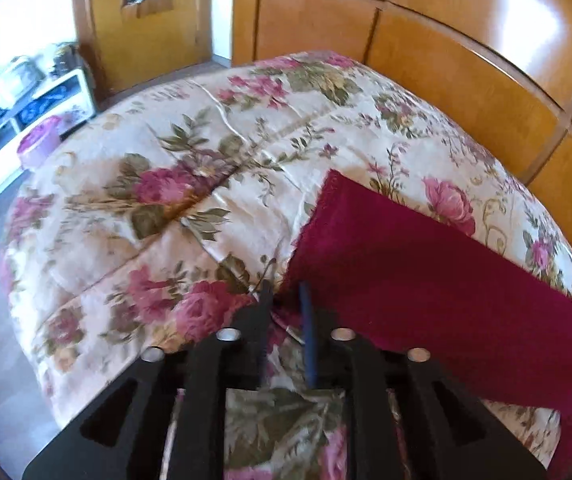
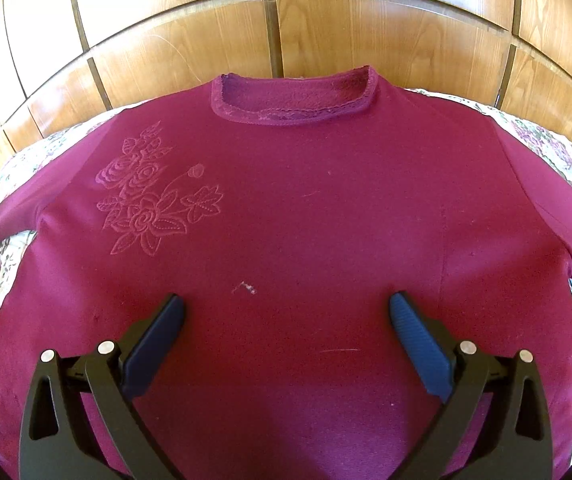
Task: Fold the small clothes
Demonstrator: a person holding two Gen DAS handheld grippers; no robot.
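1. One bed under a floral quilt fills your view, with wooden panelling behind it.
2. Your maroon top lies spread flat on that quilt, neckline toward the panelling, a stitched flower motif on its chest, and its sleeve stretched out sideways.
3. Your right tongs hang released above the lower front of the top, jaws wide apart, nothing between them.
4. Your left tongs sit at the sleeve's cuff edge, jaws narrowed to a slim gap; you cannot tell whether they pinch the fabric.
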